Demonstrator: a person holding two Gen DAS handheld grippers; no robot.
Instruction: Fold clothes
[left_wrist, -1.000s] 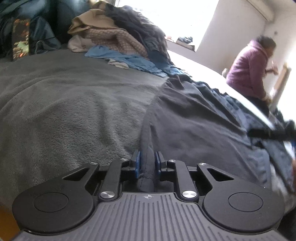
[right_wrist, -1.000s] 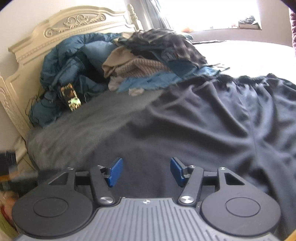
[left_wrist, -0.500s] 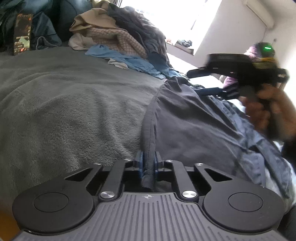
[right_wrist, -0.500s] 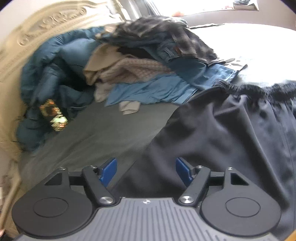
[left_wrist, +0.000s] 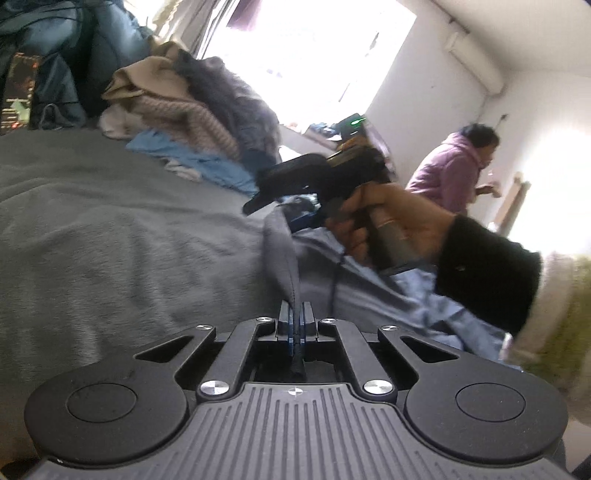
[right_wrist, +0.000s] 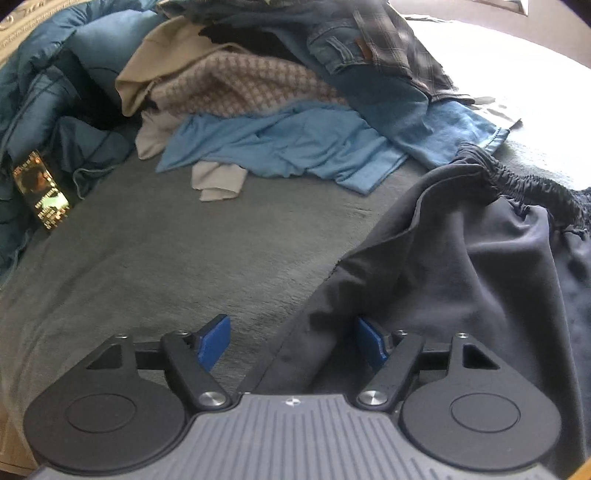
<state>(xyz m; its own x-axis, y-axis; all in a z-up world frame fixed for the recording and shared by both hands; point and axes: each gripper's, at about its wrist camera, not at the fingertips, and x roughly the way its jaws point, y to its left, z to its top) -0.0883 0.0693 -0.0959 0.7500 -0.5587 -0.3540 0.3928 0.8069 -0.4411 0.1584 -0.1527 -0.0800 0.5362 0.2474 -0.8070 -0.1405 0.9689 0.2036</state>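
Dark navy trousers (right_wrist: 461, 280) with an elastic waistband (right_wrist: 524, 184) lie spread on a grey blanket (right_wrist: 177, 266). My left gripper (left_wrist: 295, 325) is shut on the trousers' edge (left_wrist: 284, 258), which rises as a thin fold from between the blue pads. My right gripper (right_wrist: 291, 341) is open, low over the trousers' side edge, with cloth lying between its blue fingers (right_wrist: 212, 341). In the left wrist view the right gripper (left_wrist: 295, 218) is held by a hand (left_wrist: 391, 221) in a dark sleeve, above the trousers' far part.
A pile of unfolded clothes (right_wrist: 288, 92) sits at the far end of the bed, with a blue quilt (right_wrist: 40, 92) and a phone (right_wrist: 40, 190) at the left. A person in a purple top (left_wrist: 458, 173) stands by the bright window wall.
My right gripper has swung forward and down toward the trousers' waistband side, still open. My left gripper has closed tighter on the trouser edge and lifted it slightly.
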